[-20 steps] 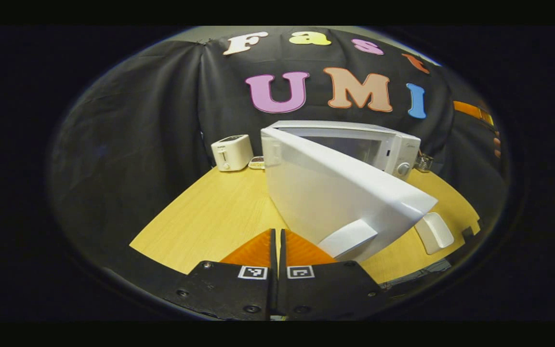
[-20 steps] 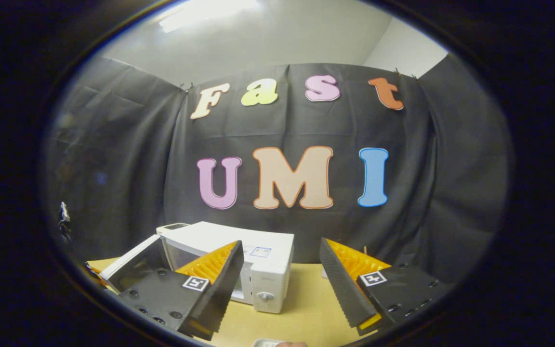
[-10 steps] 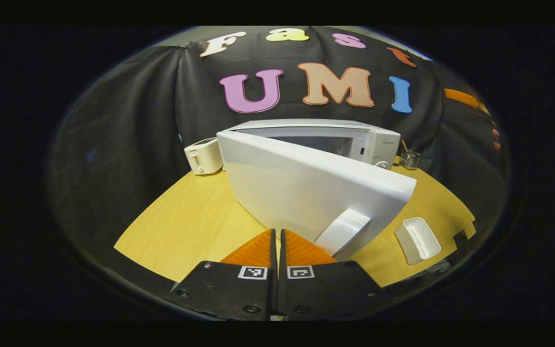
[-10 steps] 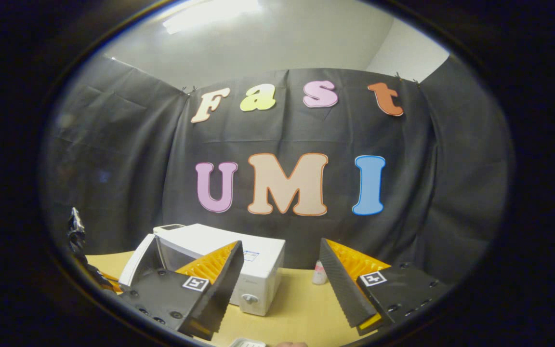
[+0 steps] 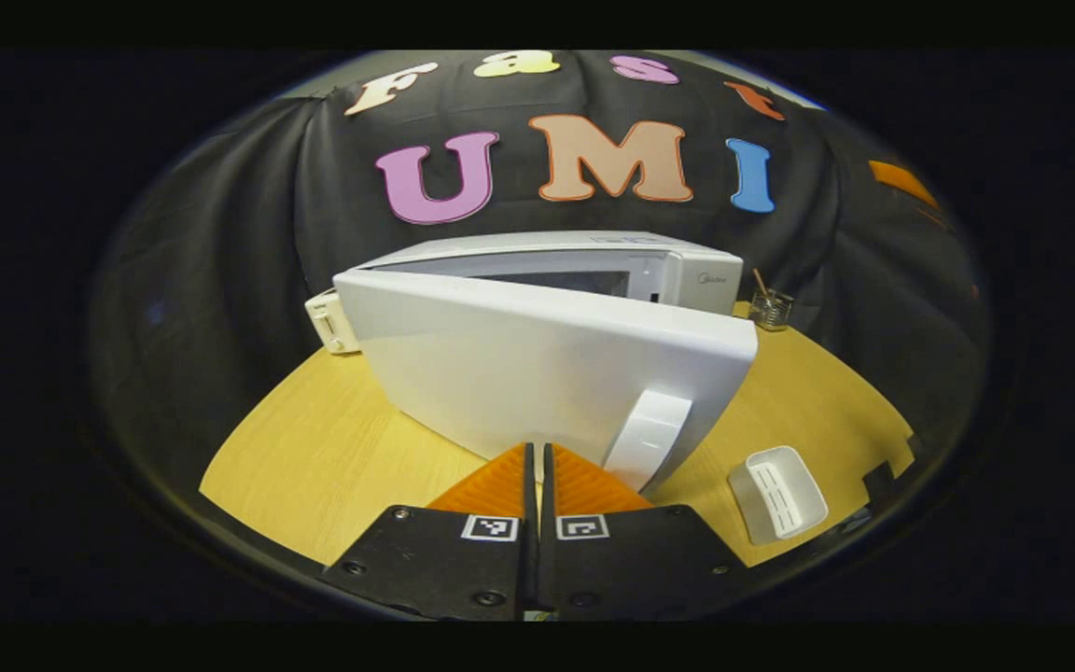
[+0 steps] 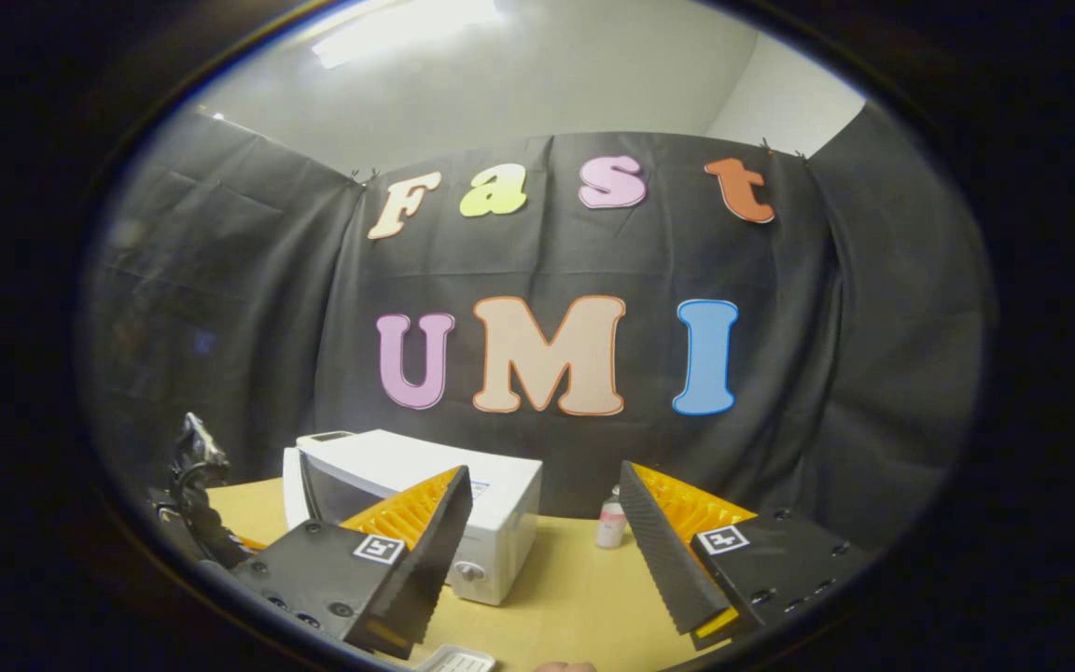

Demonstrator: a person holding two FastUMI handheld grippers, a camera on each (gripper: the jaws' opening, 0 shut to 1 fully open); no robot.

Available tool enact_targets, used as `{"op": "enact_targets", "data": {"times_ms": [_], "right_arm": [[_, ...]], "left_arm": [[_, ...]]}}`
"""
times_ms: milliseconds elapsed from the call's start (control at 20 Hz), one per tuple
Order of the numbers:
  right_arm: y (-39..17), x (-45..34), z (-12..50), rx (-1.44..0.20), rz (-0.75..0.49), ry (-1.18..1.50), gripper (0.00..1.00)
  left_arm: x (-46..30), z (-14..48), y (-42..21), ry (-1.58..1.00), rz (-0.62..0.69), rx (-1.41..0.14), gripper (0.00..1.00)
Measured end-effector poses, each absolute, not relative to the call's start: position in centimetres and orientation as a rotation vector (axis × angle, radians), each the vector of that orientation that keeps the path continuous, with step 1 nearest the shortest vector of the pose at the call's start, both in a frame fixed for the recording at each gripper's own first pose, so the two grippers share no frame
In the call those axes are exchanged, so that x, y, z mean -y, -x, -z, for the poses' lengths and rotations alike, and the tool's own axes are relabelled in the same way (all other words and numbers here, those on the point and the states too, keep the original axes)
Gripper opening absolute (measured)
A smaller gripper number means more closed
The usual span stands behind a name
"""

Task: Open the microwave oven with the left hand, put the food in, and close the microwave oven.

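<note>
The white microwave (image 5: 696, 271) stands at the back of the wooden table with its door (image 5: 519, 364) ajar, the outer face turned toward me. My left gripper (image 5: 535, 450) is shut with nothing between its fingers; its tips sit at the lower part of the door, just left of the white handle (image 5: 648, 437). The inside of the oven is hidden behind the door. In the right gripper view the microwave (image 6: 500, 485) is low and left of centre. My right gripper (image 6: 547, 490) hangs open and empty above the table, apart from the microwave.
A white toaster (image 5: 325, 322) stands left of the microwave and a small glass jar (image 5: 770, 308) to its right. A white tray (image 5: 777, 493) lies near the table's front right edge. A small bottle (image 6: 610, 523) stands beside the oven.
The microwave door has swung toward shut, and my shut left gripper has followed along its outer face. The right gripper has stayed open and drifted only slightly.
</note>
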State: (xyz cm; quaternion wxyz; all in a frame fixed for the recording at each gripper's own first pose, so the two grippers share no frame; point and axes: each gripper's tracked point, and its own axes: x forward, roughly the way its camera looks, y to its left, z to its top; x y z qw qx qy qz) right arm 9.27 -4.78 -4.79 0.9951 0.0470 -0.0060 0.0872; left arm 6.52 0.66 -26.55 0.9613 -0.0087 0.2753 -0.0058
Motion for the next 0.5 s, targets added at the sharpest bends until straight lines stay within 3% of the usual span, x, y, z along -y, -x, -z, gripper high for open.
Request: {"op": "enact_targets", "data": {"times_ms": [300, 350, 400, 500], "right_arm": [[-8.7, 6.8, 5.9, -0.013, -0.148, -0.078, 0.87], [-8.6, 7.3, 6.1, -0.014, -0.136, -0.072, 0.97], [-8.4, 7.6, 6.2, -0.018, -0.134, -0.073, 0.87], [-8.2, 8.0, 6.2, -0.021, -0.124, -0.079, 0.87]], "left_arm": [[1.4, 25.5, -10.5, 0.017, 0.027, -0.527, 0.01], [1.6, 25.5, -10.9, 0.012, 0.035, -0.527, 0.0], [1.8, 25.4, -11.5, 0.006, 0.04, -0.522, 0.01], [2.1, 25.4, -12.4, -0.007, 0.046, -0.518, 0.02]]}}
